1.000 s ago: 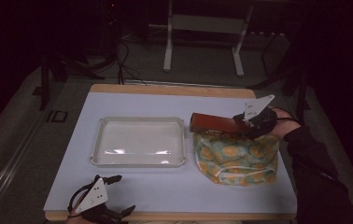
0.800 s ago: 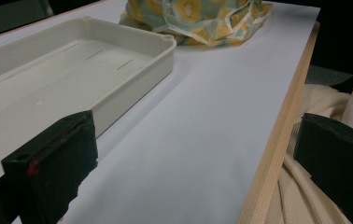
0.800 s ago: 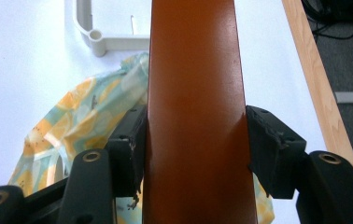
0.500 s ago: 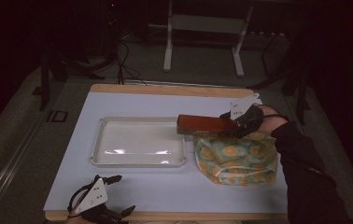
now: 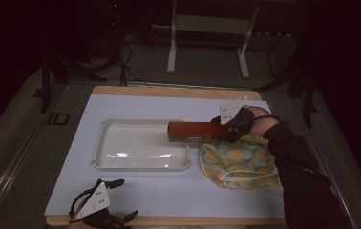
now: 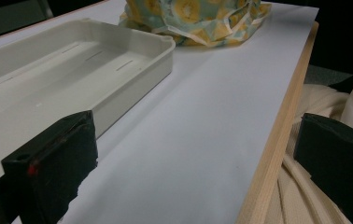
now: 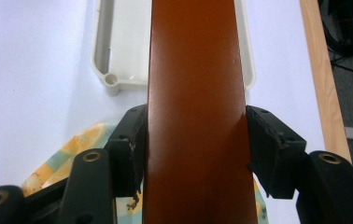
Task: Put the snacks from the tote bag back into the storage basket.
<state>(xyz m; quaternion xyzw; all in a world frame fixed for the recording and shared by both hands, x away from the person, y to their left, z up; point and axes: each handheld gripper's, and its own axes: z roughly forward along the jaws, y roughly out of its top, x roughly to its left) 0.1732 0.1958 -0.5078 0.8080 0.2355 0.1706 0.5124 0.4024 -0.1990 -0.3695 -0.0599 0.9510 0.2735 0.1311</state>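
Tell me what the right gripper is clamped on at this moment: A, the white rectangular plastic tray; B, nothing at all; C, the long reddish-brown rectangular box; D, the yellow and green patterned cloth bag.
C: in the right gripper view the jaws of the right gripper press on both sides of the long reddish-brown rectangular box, held out toward the white rectangular plastic tray in the high view.

Right claw (image 5: pixel 217 125) clamped level at arm's reach; left claw (image 5: pixel 121 198) open, resting near the person.
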